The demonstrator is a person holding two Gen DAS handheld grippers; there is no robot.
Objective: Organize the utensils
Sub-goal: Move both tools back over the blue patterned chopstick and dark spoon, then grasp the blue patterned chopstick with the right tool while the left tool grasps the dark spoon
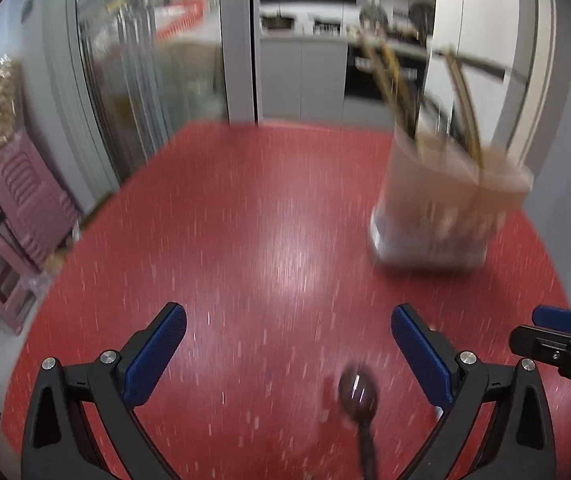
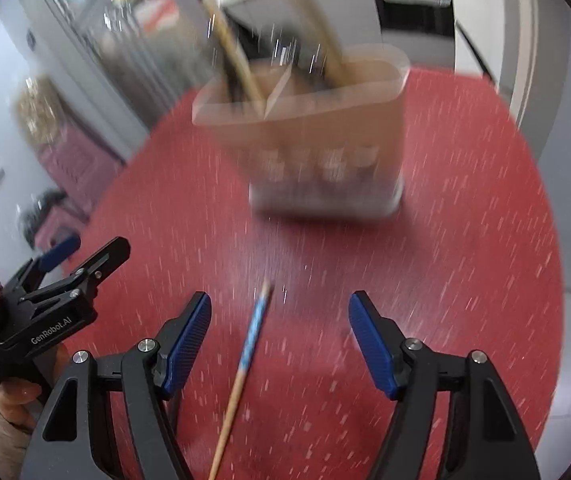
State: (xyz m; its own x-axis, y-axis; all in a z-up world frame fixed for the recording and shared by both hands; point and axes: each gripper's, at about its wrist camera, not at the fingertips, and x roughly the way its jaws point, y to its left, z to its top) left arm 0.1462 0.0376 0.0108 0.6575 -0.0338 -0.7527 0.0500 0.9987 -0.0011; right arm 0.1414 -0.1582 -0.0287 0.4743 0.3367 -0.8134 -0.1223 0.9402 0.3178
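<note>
**Both grippers wide, utensils loose on the red surface**

Here's the left hand-held gripper (image 1: 288, 354), jaws spread well apart and gripping nothing. Between its blue pads (image 1: 156, 354) lies a dark spoon (image 1: 357, 394), bowl pointing away, handle running down out of the bottom of the left view. It lies nearer the right-hand finger, touching neither as far as the blur lets me judge.

Over to the right hand-held gripper (image 2: 279, 338), likewise wide apart and holding nothing. A chopstick (image 2: 245, 364) with a blue patterned upper end lies on the red surface (image 2: 465, 240) between its fingers, tip pointing up toward the holder (image 2: 317, 140).

That holder stands upright ahead of both grippers, a pale translucent tub with a divider inside (heavily smeared in both views). Several long handles (image 1: 393, 80) lean out of its top. From the left camera it stands up and to the right.

The left tool also shows at the left edge of the right view, a hand (image 2: 9, 392) wrapped around its grip.
</note>
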